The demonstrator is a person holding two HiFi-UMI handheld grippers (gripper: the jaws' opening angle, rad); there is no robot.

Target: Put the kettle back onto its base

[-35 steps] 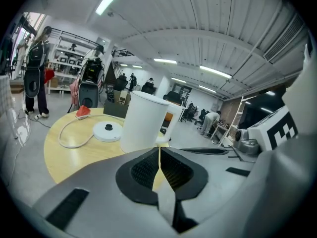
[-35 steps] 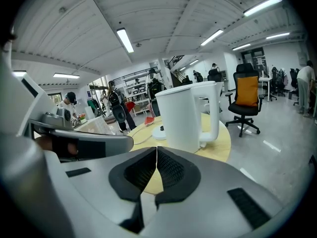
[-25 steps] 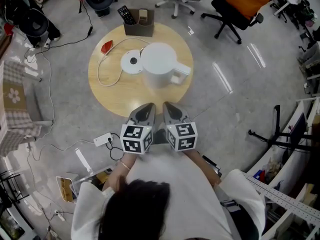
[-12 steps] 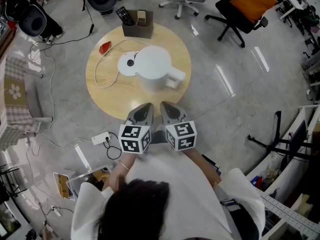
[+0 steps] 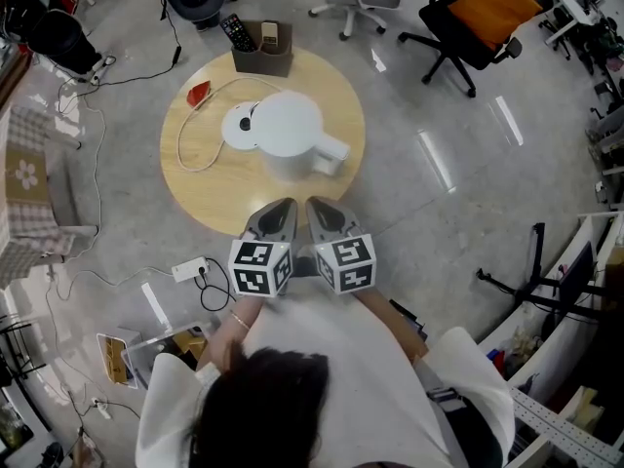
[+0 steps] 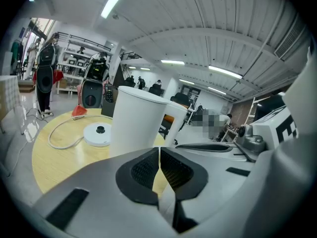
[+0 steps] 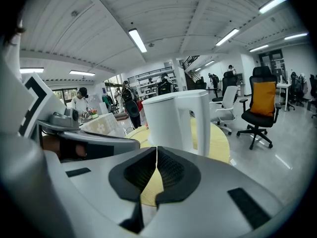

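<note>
Both your grippers have jaws pressed together on nothing: left gripper [image 5: 282, 209], right gripper [image 5: 316, 208], both at the table's [image 5: 195, 198] near edge. The kettle [image 5: 288, 133] stands mid-table, just beside its base [image 5: 237, 125], handle [image 5: 330, 151] toward the right edge. Risks: reach in with the jaws together and you'll likely shove the kettle. Land it off-centre and it tilts on the base. Snag the cable [image 5: 183, 154] and the base shifts.

The person [image 5: 341, 359] wears white — grey hand-held grippers [image 5: 285, 205] [image 5: 314, 204] bear black-and-white marker cubes [image 5: 261, 267].
</note>
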